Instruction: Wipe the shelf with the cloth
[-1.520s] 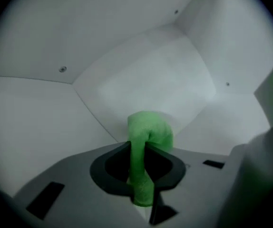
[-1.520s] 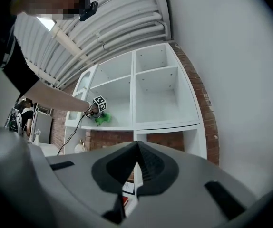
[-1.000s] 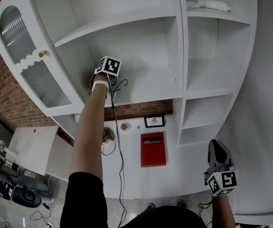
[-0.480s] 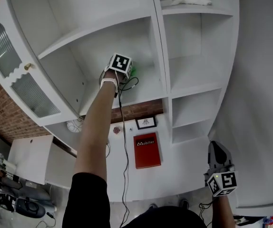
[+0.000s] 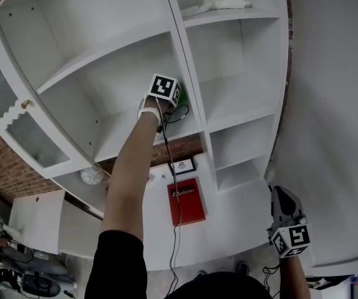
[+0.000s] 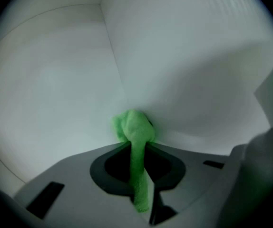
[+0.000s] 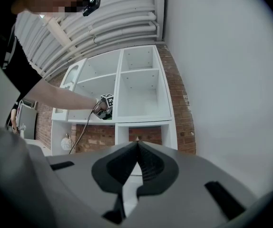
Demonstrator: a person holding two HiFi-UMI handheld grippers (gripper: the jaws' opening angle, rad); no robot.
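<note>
A green cloth [image 6: 133, 126] is bunched between the jaws of my left gripper [image 6: 136, 145], which is shut on it. The cloth presses into the corner where the white shelf board [image 6: 51, 108] meets the upright side wall [image 6: 193, 70]. In the head view the left gripper [image 5: 179, 100] reaches to the right end of the middle shelf [image 5: 120, 131], green cloth [image 5: 183, 97] showing beside its marker cube. My right gripper [image 5: 284, 203] hangs low at the right, shut with nothing in it; its jaws [image 7: 137, 145] point at the shelf unit [image 7: 143, 96] from a distance.
A white rag [image 5: 221, 4] lies on the top right shelf. Below the shelf a red book [image 5: 186, 201], a small framed picture [image 5: 182, 166] and a round object [image 5: 92, 175] rest on a white counter. A glazed cabinet door [image 5: 14, 120] stands open at left. A cable [image 5: 168, 148] trails from the left gripper.
My left gripper has slid the green cloth rightward along the shelf, from its middle into the right corner. The right gripper has stayed low and still.
</note>
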